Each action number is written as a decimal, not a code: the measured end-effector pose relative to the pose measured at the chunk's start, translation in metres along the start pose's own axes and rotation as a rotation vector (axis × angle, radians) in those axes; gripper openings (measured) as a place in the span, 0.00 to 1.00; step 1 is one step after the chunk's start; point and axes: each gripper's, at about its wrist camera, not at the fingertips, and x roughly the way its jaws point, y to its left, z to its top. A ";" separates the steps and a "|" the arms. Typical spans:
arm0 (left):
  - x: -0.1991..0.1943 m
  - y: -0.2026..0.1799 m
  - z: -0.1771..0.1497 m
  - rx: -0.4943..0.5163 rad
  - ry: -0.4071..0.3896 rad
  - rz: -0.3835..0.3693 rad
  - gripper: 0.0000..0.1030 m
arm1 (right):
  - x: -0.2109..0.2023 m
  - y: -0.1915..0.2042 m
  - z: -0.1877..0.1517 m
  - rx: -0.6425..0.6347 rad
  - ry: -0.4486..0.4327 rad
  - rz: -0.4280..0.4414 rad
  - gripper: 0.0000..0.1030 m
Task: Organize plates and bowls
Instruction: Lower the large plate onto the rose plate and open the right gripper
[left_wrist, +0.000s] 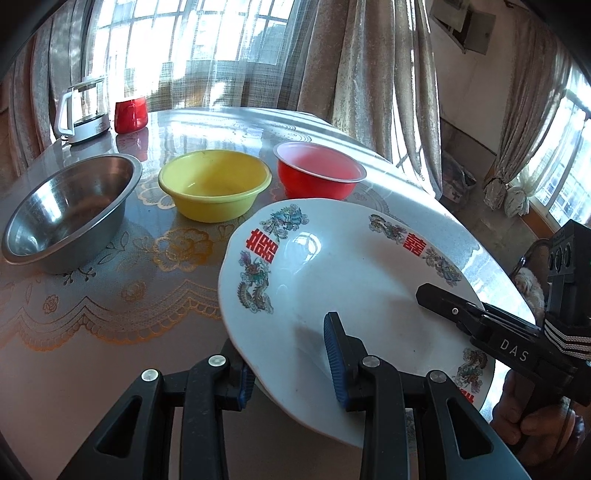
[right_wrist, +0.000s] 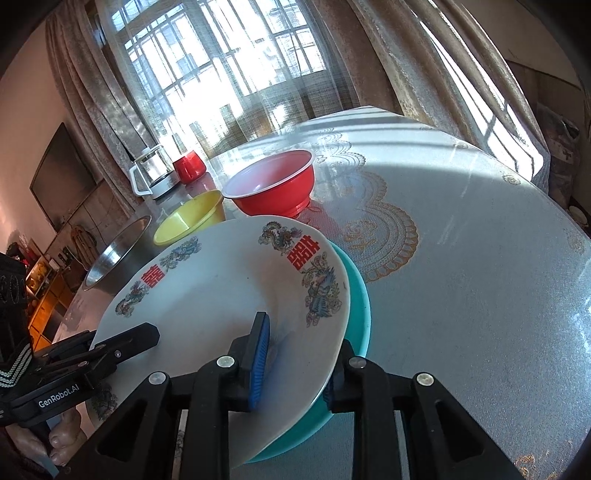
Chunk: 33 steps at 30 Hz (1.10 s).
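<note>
You have the white plate (left_wrist: 332, 273) by its near rim from both sides, tilted up off the table (right_wrist: 461, 258). Your left gripper (left_wrist: 288, 363) is clamped over the rim, one pad on the plate's face, one beneath. Your right gripper (right_wrist: 295, 373) looks clamped the same way, but its outer finger sits behind both the plate and the teal plate (right_wrist: 360, 306) under it; you cannot tell whether it pinches one or both.

Handling, as a judgement: glazed ceramic, stiff, heavy for its span, slick, breakable. Grip at the rim, pads flat, both sides level. The steel bowl (left_wrist: 70, 206), yellow bowl (left_wrist: 214, 184) and red bowl (left_wrist: 317, 171) stand beyond.
</note>
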 end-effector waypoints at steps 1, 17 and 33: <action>-0.001 0.000 0.000 -0.004 0.000 0.002 0.32 | -0.001 0.001 -0.001 0.001 0.000 0.000 0.25; -0.020 0.001 -0.011 -0.043 -0.038 -0.015 0.31 | -0.024 0.009 -0.016 0.017 -0.055 -0.015 0.26; -0.018 -0.002 -0.015 -0.046 -0.028 0.006 0.31 | -0.017 0.006 -0.016 0.019 -0.062 -0.047 0.23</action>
